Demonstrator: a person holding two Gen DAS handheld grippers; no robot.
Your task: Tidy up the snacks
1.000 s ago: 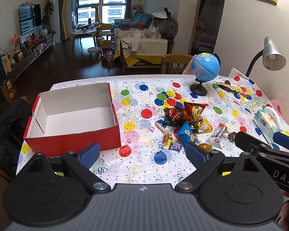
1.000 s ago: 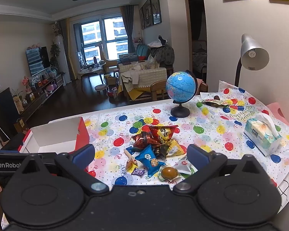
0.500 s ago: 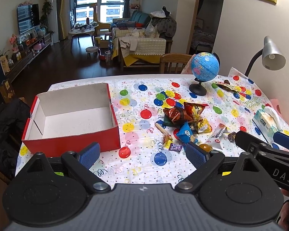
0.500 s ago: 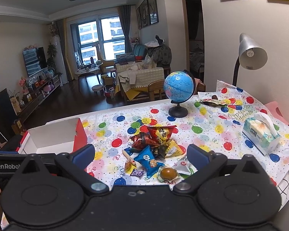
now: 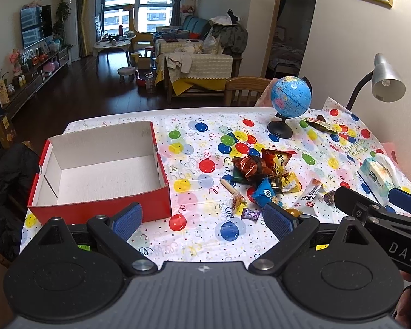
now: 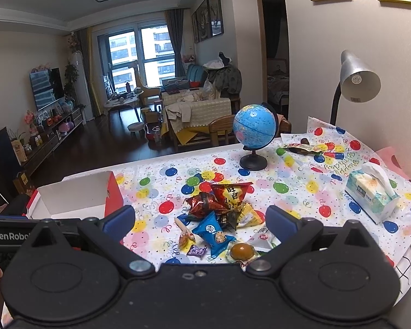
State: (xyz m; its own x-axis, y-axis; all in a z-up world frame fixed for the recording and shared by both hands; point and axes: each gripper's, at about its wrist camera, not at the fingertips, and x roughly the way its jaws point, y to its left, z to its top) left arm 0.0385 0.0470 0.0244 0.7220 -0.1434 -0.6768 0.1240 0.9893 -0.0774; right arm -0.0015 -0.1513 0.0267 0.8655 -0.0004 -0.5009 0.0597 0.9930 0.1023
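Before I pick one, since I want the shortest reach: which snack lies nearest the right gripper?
The round brown sweet in clear wrap, just ahead of the right gripper; the blue packet and red bags lie farther back.

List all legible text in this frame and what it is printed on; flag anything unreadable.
"DAS": on the right gripper, cut off by the left wrist view's edge.
"GenRobo": on the left gripper's body, cut off in the right wrist view.
"旺旺": on the red snack bag.
Happy-birthday-style script on the tablecloth: too blurred to quote.
White sachet, blue cookie packet, purple candy, tissue pack: print too small.
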